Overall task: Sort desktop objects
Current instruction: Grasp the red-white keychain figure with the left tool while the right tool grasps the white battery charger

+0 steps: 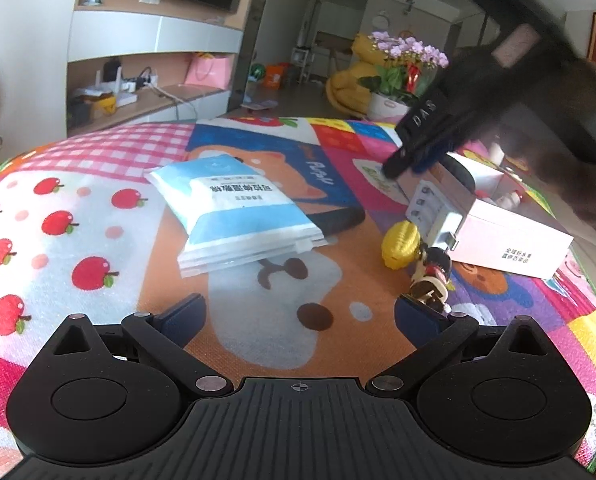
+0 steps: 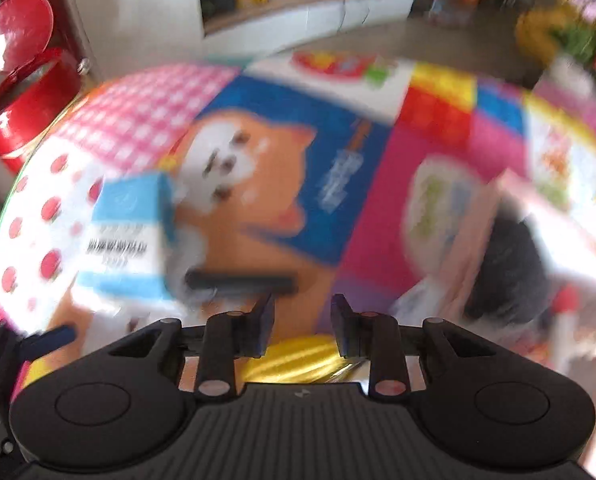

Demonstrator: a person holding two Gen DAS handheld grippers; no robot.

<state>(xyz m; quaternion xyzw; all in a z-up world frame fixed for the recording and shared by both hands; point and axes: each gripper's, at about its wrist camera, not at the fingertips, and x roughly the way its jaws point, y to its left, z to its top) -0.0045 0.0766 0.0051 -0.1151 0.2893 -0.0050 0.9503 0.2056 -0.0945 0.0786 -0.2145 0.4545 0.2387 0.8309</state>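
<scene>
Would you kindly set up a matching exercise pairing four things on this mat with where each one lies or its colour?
Things:
1. wipes pack
2. yellow toy
3. white box
4. black bar

Descriptions:
A. partly hidden under the pack's right side
B. at the mat's right edge, with printed text on its side
C. blue and white, flat near the middle
D. ribbed, beside a small figurine

Pairs: 1-C, 2-D, 3-B, 4-A

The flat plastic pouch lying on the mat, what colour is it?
Light blue and white flat plastic pouch, clearest in the left wrist view.
</scene>
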